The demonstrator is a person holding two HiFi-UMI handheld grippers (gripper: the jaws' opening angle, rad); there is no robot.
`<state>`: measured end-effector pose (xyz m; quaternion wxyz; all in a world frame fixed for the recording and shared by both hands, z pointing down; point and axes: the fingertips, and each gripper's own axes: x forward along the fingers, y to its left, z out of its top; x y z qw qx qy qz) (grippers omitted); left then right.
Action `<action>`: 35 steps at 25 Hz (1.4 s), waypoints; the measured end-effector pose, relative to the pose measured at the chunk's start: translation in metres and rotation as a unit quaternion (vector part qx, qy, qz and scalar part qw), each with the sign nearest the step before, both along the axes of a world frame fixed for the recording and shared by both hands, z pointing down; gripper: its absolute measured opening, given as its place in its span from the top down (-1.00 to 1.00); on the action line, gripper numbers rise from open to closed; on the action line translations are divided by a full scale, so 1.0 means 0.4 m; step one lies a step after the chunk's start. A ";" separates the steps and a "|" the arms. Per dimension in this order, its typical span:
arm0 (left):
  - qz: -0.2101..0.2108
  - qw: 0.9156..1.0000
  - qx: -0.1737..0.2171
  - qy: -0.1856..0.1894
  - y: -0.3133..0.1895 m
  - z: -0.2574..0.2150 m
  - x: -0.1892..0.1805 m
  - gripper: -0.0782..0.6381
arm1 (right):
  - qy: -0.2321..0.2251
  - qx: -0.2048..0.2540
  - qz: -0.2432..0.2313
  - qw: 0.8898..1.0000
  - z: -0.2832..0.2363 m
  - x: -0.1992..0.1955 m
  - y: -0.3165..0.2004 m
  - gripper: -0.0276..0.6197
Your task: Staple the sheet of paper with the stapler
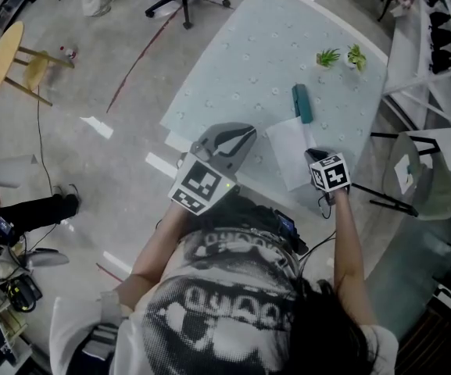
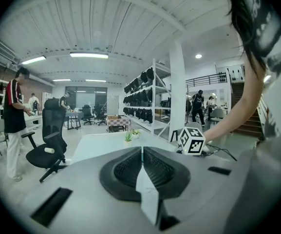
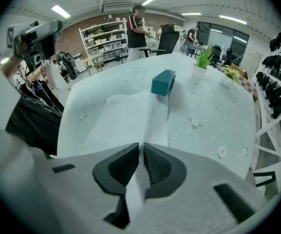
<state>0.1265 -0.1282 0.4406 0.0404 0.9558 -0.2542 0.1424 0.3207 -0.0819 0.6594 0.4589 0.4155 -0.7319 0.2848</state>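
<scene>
Your left gripper (image 2: 142,152) hangs at near edge of table (image 1: 233,76), fingers pressed together, nothing between them. Your right gripper (image 3: 141,147) same deal: fingers together, empty as far as you can see, sitting just over near edge of paper (image 3: 121,118). Stapler (image 3: 163,82) lies flat at paper's far edge, well ahead of both grippers. 2 little plants (image 1: 328,56) at table's far end.

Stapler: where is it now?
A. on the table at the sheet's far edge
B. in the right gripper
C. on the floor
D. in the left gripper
A: the teal stapler lies on the table at the far edge of the sheet of paper.
</scene>
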 end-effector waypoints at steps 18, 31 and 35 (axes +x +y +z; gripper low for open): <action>-0.018 1.000 0.002 0.008 0.008 -0.008 -0.033 0.76 | -0.070 0.071 0.045 0.994 -0.171 0.016 -0.179 0.69; -0.031 0.999 0.001 0.010 0.008 0.001 -0.048 0.76 | -0.029 0.025 -0.044 0.998 -0.154 -0.022 -0.283 0.91; -0.027 1.000 -0.006 0.006 0.009 0.013 -0.044 0.76 | -0.006 -0.014 -0.085 0.996 -0.148 -0.028 -0.280 0.91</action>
